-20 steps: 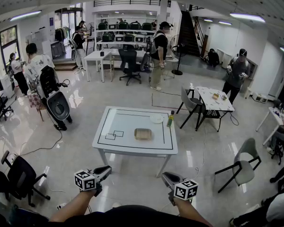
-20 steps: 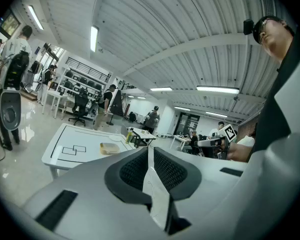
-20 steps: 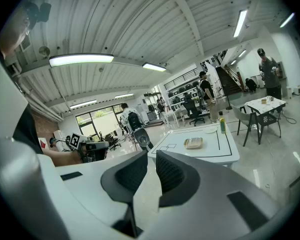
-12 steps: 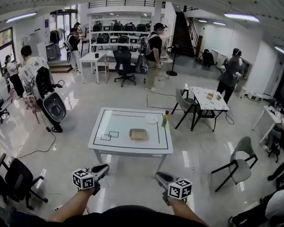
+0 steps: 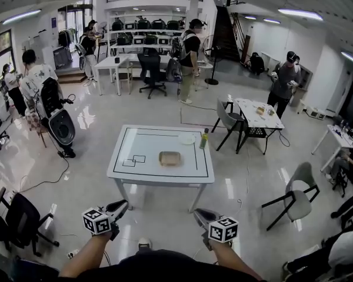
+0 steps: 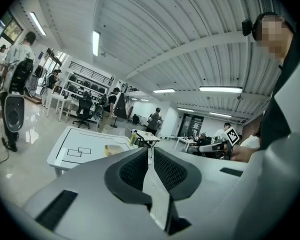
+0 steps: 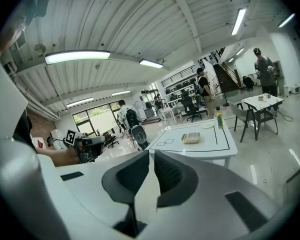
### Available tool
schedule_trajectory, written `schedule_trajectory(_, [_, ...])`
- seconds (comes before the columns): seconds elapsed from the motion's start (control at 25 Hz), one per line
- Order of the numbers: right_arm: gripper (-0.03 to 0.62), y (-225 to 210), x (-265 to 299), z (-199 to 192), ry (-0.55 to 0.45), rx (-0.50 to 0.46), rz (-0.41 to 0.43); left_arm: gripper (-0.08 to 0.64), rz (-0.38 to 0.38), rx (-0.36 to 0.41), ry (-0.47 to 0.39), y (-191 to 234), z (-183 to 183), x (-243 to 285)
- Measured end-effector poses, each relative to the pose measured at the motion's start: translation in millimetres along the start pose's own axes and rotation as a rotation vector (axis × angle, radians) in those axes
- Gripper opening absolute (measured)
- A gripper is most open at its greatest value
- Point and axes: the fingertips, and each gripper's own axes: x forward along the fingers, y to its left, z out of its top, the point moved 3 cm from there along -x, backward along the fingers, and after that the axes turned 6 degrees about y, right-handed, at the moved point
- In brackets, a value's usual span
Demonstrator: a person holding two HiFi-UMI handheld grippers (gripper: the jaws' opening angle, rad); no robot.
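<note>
- White worktop [image 5: 147, 148], ruled with black lines, stands at 12 o'clock from the person, well apart from both claws. Glossy floor [image 5: 165, 222] and the worktop's near edge lie between.
- Grey chair [image 5: 297, 190] sits at 4 o'clock of the worktop and a black office chair [image 5: 17, 219] at 8 o'clock, both off that line.
- Tan tray [image 5: 169, 158] rests near the worktop's middle, its long axis running 9 to 3 o'clock. It lies at about 1 o'clock from the left claw and 11 o'clock from the right, which looks a shade nearer.
- Left claw [image 5: 122, 204] is held low at the person's side. In the left gripper view its jaws are pressed together on nothing, with the tray [image 6: 112, 148] far beyond them at 11 o'clock.
- Right claw [image 5: 198, 214] is likewise pressed together and empty. In the right gripper view the tray [image 7: 191, 138] sits beyond its tips at 1 o'clock.
- White plate [image 5: 186, 139] lies at 1 o'clock of the tray, near it but apart.
- Green bottle [image 5: 204, 138] stands upright just beside the plate, at the worktop's 3 o'clock edge.
</note>
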Motion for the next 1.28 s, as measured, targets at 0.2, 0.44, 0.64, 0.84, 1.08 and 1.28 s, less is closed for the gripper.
schedule_trajectory(0.2, [0.044, -4.5, 28.6, 0.7, 0.032, 0.016, 0.002, 0.054, -0.011, -0.026, 0.005, 24.8, -3.6, 19.7])
schedule_trajectory(0.44, [0.015, -13.7, 58.3, 19.1, -0.048, 0.04, -0.026, 0.054, -0.046, 0.027, 0.058, 51.1, -4.0, 49.8])
schedule_trajectory(0.64, [0.014, -35.5, 78.0, 60.7, -0.129, 0.003, -0.095, 0.054, -0.058, 0.049, 0.052, 80.6, 21.3, 71.2])
schedule_trajectory(0.84, [0.014, -55.3, 107.5, 90.2, -0.129, -0.02, -0.132, 0.054, -0.05, 0.056, 0.028, 125.5, 54.9, 90.5])
schedule_trajectory(1.08, [0.014, -76.8, 148.4, 109.6, -0.129, 0.035, -0.108, 0.054, -0.056, 0.053, 0.004, 171.6, 84.4, 116.9])
schedule_trajectory(1.28, [0.014, -86.5, 181.7, 133.3, -0.114, 0.039, -0.099, 0.054, -0.084, 0.05, 0.015, 205.2, 100.0, 143.3])
